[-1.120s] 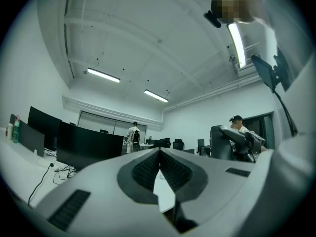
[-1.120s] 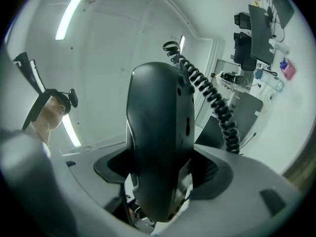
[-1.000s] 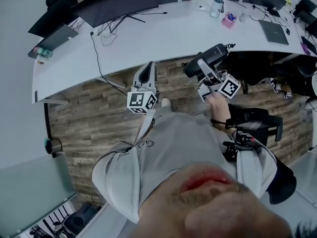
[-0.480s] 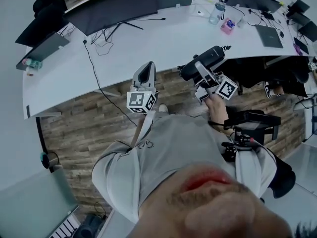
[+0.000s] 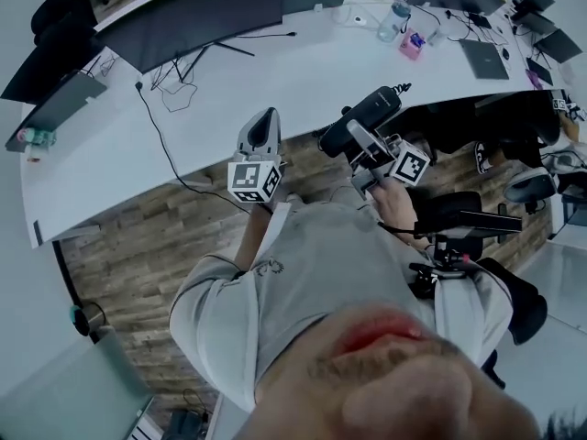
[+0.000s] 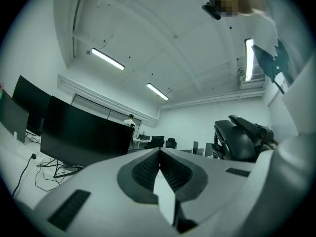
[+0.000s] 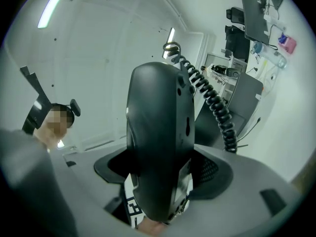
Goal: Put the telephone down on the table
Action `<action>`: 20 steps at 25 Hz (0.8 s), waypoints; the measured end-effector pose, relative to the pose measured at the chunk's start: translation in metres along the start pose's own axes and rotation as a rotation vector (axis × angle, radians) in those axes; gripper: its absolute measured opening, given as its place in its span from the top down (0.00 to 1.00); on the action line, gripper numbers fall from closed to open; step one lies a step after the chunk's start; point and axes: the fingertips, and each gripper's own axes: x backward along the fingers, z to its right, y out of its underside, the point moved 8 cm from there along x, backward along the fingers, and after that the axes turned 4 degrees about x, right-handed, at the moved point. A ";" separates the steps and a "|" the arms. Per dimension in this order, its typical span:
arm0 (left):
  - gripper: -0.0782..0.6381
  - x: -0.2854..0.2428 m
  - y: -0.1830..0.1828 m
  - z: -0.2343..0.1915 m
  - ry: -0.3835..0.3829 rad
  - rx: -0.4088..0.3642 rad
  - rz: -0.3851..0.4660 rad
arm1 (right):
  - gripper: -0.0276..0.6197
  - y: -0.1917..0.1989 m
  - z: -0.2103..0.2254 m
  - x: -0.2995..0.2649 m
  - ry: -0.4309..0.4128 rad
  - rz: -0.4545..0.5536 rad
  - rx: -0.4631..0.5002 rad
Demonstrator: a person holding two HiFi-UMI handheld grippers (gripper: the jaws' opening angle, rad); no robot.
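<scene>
Jaws of the right gripper (image 7: 159,184) are clamped on the telephone (image 7: 159,147), a black desk set gripped by its body, one pad pressed to each side; its coiled cord (image 7: 213,105) runs up and off to the right in the right gripper view; in the head view the same right gripper (image 5: 359,145) carries the telephone (image 5: 365,120) in the air, tilted, with its far end just at the near edge of the white table (image 5: 303,76) and the rest over the wooden floor (image 5: 138,232); it does not rest on the table; the marker cube (image 5: 411,165) sits behind the jaws, next to the person's right hand (image 5: 393,200).

Jaws of the left gripper (image 6: 159,153) are pressed together with nothing between them; the telephone (image 6: 243,139) shows at the right of the left gripper view, near but apart; in the head view the left gripper (image 5: 263,122) points toward the table edge, its own cube (image 5: 254,180) below it.

Farther out, a dark monitor (image 5: 193,12) stands on the table with cables (image 5: 174,85) trailing beside it; a water bottle (image 5: 393,18), a pink object (image 5: 409,42) and a laptop (image 5: 483,59) lie toward the right end; a black chair (image 5: 463,218) stands to the person's right.
</scene>
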 end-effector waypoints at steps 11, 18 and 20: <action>0.88 -0.014 0.003 -0.009 0.037 0.038 -0.019 | 0.44 -0.007 0.020 -0.031 -0.004 -0.038 -0.004; 0.88 -0.021 0.006 -0.021 -0.049 0.042 -0.023 | 0.44 -0.016 0.052 -0.071 -0.100 -0.114 -0.032; 0.88 -0.028 0.004 -0.027 -0.077 0.048 -0.016 | 0.44 -0.023 0.065 -0.082 -0.119 -0.128 -0.039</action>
